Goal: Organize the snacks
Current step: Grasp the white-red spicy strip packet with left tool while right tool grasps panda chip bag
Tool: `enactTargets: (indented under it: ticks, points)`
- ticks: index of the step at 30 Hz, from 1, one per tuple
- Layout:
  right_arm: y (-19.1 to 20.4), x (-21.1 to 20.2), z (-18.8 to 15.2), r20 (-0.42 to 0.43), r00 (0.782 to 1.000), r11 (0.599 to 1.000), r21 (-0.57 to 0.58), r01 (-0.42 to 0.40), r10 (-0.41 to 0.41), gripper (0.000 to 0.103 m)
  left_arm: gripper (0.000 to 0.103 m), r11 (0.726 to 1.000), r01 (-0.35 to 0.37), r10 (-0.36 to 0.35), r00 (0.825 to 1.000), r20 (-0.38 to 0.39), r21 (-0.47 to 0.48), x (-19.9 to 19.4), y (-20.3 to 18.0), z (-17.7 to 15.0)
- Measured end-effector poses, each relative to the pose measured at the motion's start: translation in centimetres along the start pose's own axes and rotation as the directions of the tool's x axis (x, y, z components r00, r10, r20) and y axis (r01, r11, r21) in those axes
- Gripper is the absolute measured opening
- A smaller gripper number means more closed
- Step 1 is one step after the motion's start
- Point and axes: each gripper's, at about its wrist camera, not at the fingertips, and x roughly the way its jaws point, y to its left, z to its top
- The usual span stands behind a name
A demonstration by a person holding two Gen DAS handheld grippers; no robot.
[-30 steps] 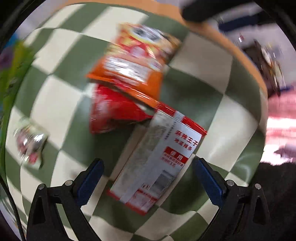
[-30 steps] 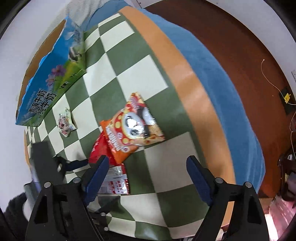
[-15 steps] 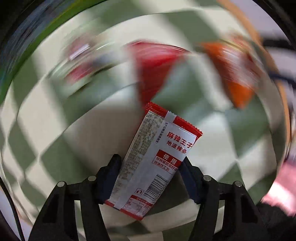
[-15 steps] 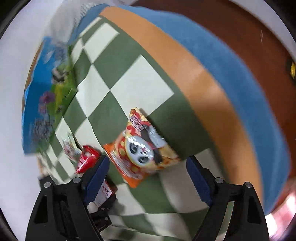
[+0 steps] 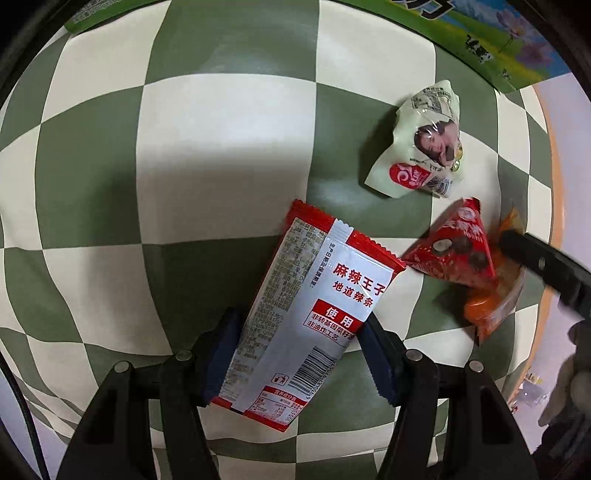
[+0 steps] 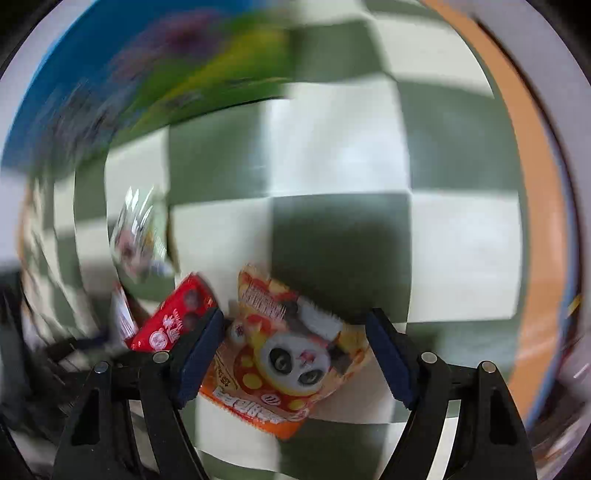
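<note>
My left gripper (image 5: 301, 354) is shut on a red-and-white spicy-strip packet (image 5: 317, 295), held over the green-and-cream checked cloth (image 5: 207, 155). To its right lie a pale green packet (image 5: 421, 147) and a red triangular packet (image 5: 458, 254) resting on the orange panda packet (image 5: 495, 306). In the right wrist view my right gripper (image 6: 295, 356) points down over that orange panda packet (image 6: 288, 362). Its jaws are closing, with the packet between them and the pads at its edges. The red packet (image 6: 173, 317) lies just left of the left pad. This view is blurred.
A blue-and-green milk carton box (image 5: 480, 33) stands along the far side of the cloth; it is a blur in the right wrist view (image 6: 147, 74). The table's orange edge (image 6: 532, 229) runs down the right. One finger of my right gripper (image 5: 546, 266) enters the left wrist view.
My left gripper has shut on the red-and-white packet, rolled and carried it sideways. My right gripper has dropped onto the panda packet, and its jaws have narrowed.
</note>
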Motion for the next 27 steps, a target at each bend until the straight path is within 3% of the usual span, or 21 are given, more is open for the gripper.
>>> enactTargets:
  ticks: [1, 3, 7, 12, 13, 16, 20, 22, 24, 25, 27]
  points:
    - [0.5, -0.5, -0.2, 0.006, 1.000, 1.000, -0.010, 0.012, -0.012, 0.086, 0.064, 1.000, -0.002, 0.002, 1.000, -0.006, 0.006, 0.0, 0.0, 0.3]
    - [-0.2, -1.5, -0.9, 0.019, 0.999, 0.996, 0.079, -0.033, 0.032, 0.089, 0.066, 1.000, 0.003, -0.003, 1.000, -0.017, 0.021, -0.2, 0.0, 0.6]
    - [-2.2, -1.8, -2.8, 0.021, 0.985, 0.936, 0.308, -0.172, 0.174, 0.089, 0.066, 0.999, -0.022, 0.024, 0.998, -0.051, 0.048, -0.3, -0.4, 3.2]
    - [-3.4, 1.8, -3.5, -0.010, 0.971, 0.871, 0.444, -0.211, 0.240, 0.089, 0.066, 0.969, -0.092, 0.103, 0.994, -0.036, 0.230, -0.6, -4.1, 4.7]
    - [-3.6, 2.3, -3.7, 0.001, 0.971, 0.866, 0.453, -0.213, 0.238, 0.088, 0.062, 0.966, -0.106, 0.116, 0.993, -0.030, 0.236, -0.7, -4.3, 4.6]
    - [-2.7, 2.2, -3.4, 0.012, 0.988, 0.915, 0.377, -0.145, 0.151, 0.072, 0.053, 0.978, -0.124, 0.127, 0.992, -0.011, 0.167, -1.3, -3.7, 5.1]
    - [0.4, 1.2, -3.5, -0.004, 1.000, 0.992, 0.125, -0.009, 0.010, 0.065, 0.053, 0.994, -0.081, 0.084, 0.996, 0.042, -0.072, -3.2, 0.0, 6.7]
    - [2.1, 1.2, -3.8, -0.027, 0.997, 0.998, -0.008, 0.069, -0.070, 0.065, 0.053, 0.987, -0.037, 0.046, 0.997, 0.058, -0.155, -3.9, 1.6, 7.2]
    - [2.9, 1.7, -4.2, -0.069, 0.994, 0.995, -0.061, 0.075, -0.080, 0.067, 0.062, 0.986, 0.032, -0.025, 0.999, 0.041, -0.164, -3.9, 2.4, 7.5]
    - [3.0, 1.8, -4.5, -0.085, 0.995, 0.997, -0.053, 0.056, -0.060, 0.076, 0.070, 0.989, 0.055, -0.052, 0.998, 0.024, -0.138, -3.7, 2.3, 7.6]
    - [2.4, 1.9, -4.8, -0.104, 0.995, 1.000, -0.001, 0.010, -0.010, 0.089, 0.073, 0.998, 0.040, -0.040, 0.999, -0.010, -0.056, -3.3, 1.6, 7.6]
